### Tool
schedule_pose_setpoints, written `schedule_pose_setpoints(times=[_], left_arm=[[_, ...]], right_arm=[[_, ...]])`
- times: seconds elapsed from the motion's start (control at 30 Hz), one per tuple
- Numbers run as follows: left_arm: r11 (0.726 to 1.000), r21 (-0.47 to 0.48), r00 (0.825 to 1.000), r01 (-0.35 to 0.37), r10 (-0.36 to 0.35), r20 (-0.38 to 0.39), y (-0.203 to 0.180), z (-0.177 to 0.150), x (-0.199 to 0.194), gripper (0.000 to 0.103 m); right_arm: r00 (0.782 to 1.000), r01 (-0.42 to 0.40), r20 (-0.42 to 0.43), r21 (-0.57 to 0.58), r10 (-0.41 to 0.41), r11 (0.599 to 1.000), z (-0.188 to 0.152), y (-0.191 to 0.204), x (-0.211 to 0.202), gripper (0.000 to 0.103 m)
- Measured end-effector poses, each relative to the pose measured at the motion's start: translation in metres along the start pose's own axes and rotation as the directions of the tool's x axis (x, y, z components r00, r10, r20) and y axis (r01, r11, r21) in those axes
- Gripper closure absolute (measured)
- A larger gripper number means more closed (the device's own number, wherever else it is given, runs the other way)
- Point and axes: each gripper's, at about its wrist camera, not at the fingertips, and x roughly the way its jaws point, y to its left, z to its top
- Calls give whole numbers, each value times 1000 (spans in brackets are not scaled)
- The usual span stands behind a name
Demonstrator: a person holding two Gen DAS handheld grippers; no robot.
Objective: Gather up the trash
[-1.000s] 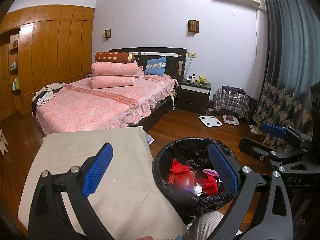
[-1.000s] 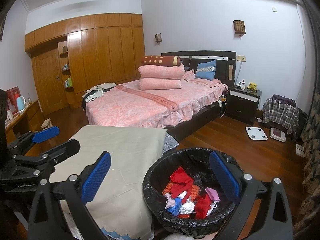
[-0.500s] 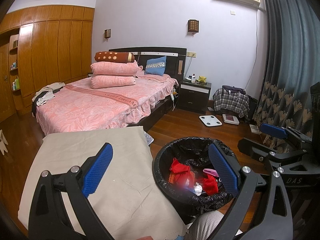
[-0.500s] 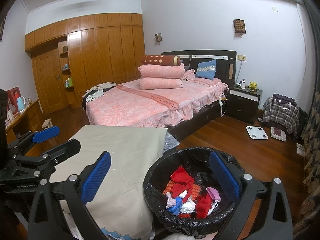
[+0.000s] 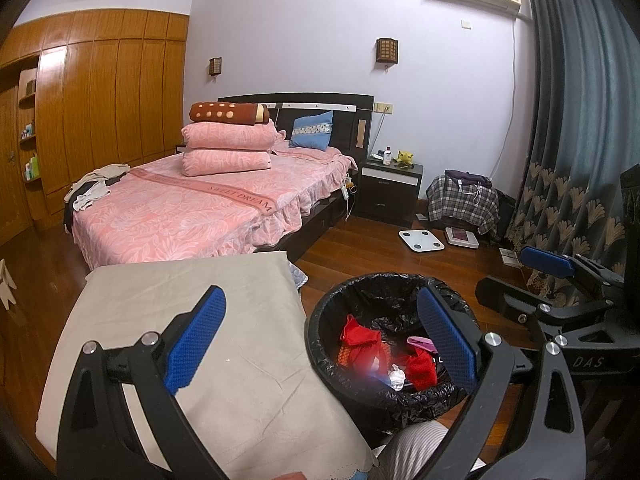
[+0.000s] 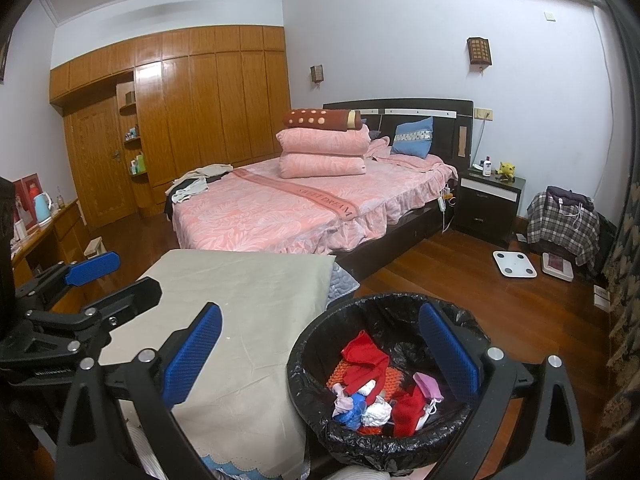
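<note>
Right now we hold both tongs spread wide with nothing between their blue pads. Our left tongs (image 5: 320,344) hang over the near edge of the tabletop (image 5: 192,304), which is covered by a beige cloth, and their right pad reaches across the rim of the bin (image 5: 320,320). Our right tongs (image 6: 320,354) sit in much the same pose, left pad above the cloth and right pad over the bin's far side.

The bin (image 6: 298,352) is round, lined with a black bag, and stands on the wooden floor (image 6: 500,312) just beside the tabletop's right edge. The trash (image 6: 380,388) lies inside it: crumpled red pieces, an orange knitted scrap, white and blue wads, and a pink bit near the right wall (the left view shows only part of the heap (image 5: 400,356), with a blurred glare spot over it).

From the left view we see our right tongs' frame off to the right near the curtain (image 5: 580,120); from the right view the left tongs' frame (image 6: 80,292) shows at the left edge.

Behind all this stands a bed (image 5: 192,208) with a pink cover and stacked pillows, a dark nightstand (image 5: 390,188) beside it, and a white scale (image 5: 421,240) on the floor near a checked cloth pile. A wooden wardrobe (image 6: 200,108) fills the far wall.
</note>
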Motion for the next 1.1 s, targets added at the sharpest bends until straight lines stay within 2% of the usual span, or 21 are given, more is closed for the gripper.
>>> schedule_pose_setpoints(times=[0.67, 1.1], left_arm=[[1000, 1, 1000, 0, 0, -4, 1, 0, 0, 9], [1000, -7, 1000, 6, -6, -9, 2, -13, -1, 9]], right_arm=[[1000, -2, -3, 1, 2, 1000, -1, 2, 0, 6], [1000, -2, -2, 0, 2, 1000, -4, 4, 0, 6]])
